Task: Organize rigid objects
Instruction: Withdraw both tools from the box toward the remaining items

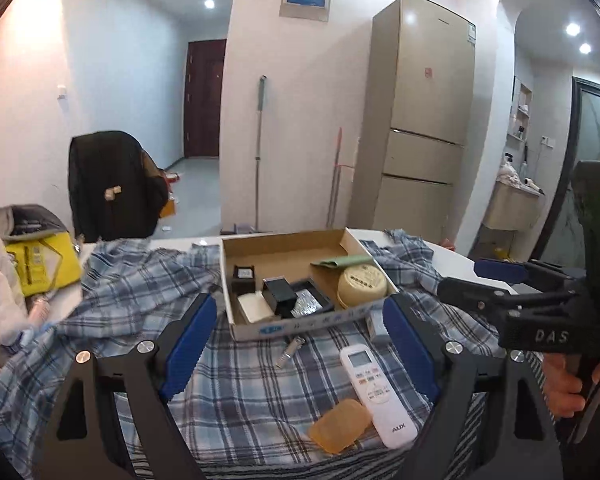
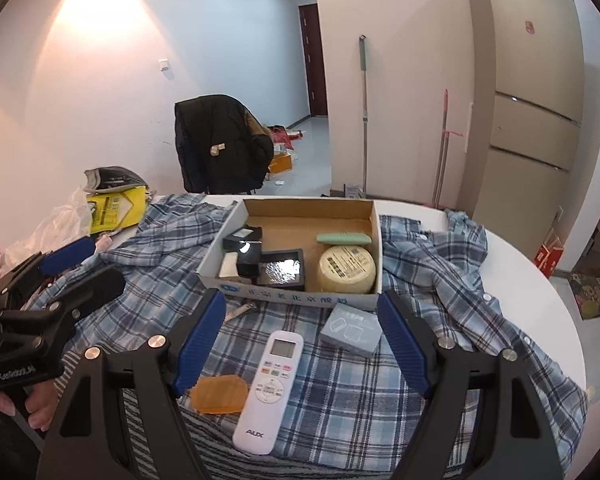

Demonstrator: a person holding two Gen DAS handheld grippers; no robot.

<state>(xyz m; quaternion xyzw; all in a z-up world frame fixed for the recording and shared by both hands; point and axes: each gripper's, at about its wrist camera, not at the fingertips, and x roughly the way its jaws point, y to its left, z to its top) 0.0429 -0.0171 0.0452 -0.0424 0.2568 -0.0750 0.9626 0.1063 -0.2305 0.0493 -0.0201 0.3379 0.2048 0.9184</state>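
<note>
Both grippers spread and empty above the plaid cloth [image 2: 440, 276]; loose items lie short of the box [image 2: 300, 220].

Left gripper [image 1: 300, 344] and right gripper [image 2: 302, 344]: jaws wide apart, nothing between the pads. Remote [image 2: 269, 390] at lower centre, face up, with the orange pad [image 2: 219, 394] touching or just beside its left edge. Grey carton [image 2: 351, 330] right of the remote, near the right pad. Small metal piece, possibly nail clippers [image 2: 240, 311], just below the box front. In the box: round cream tin [image 2: 346, 270], green case [image 2: 343, 238], black boxes [image 2: 249, 258]. Yellow bag [image 2: 118, 208] at the frame's left, fridge [image 2: 528, 92] upper right.
</note>
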